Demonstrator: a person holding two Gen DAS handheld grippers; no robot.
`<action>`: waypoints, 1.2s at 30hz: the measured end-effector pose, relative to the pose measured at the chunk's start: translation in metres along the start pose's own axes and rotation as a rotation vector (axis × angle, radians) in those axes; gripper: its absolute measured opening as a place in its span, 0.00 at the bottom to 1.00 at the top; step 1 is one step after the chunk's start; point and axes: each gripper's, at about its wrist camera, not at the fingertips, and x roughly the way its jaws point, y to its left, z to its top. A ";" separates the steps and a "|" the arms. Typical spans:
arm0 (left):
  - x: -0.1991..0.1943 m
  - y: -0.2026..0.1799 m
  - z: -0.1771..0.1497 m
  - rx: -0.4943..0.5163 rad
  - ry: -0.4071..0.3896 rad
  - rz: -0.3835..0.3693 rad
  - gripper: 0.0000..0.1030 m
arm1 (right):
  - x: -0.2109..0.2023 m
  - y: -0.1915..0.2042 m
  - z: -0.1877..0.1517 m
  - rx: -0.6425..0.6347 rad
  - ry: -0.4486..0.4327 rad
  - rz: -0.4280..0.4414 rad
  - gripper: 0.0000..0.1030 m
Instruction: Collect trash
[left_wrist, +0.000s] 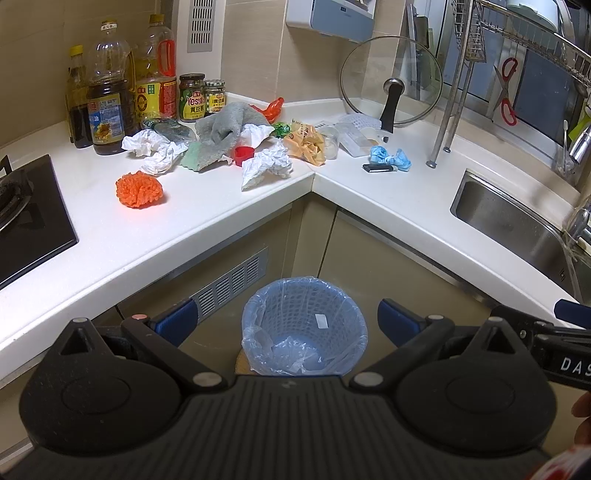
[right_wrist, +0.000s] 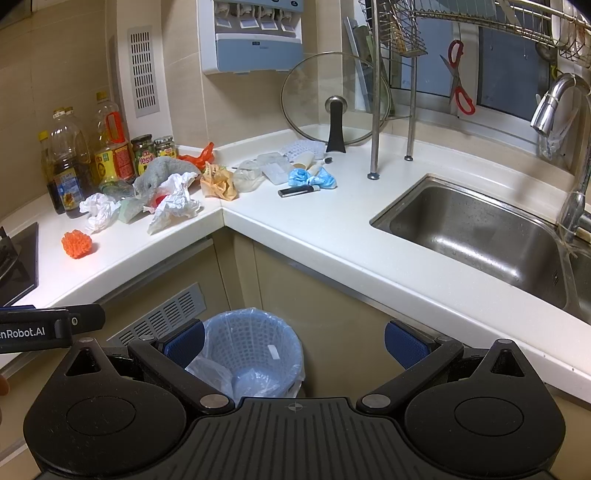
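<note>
Both the left tongs (left_wrist: 286, 321) and right tongs (right_wrist: 293, 341) gape wide and empty above the lined blue bin (left_wrist: 304, 325) on the floor, while crumpled tissues (left_wrist: 267, 164), wrappers (left_wrist: 306, 142) and other trash lie on the tabletop (left_wrist: 221, 218) beyond the bin.

Both wrist cameras looked down and forward from above the floor, well back from the corner counter (left_wrist: 221, 229). The right view sat further right, nearer the sink (right_wrist: 480, 236). Both shared the lined bin (left_wrist: 304, 325) below.
</note>
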 end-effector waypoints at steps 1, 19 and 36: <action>0.000 0.000 0.000 0.000 0.000 0.000 1.00 | 0.000 0.000 0.000 0.000 0.000 -0.001 1.00; 0.002 -0.004 0.007 -0.041 -0.039 0.006 1.00 | 0.003 -0.012 0.005 0.009 -0.032 0.018 1.00; 0.005 0.023 0.023 -0.197 -0.110 0.205 1.00 | 0.060 -0.024 0.048 -0.094 -0.076 0.256 1.00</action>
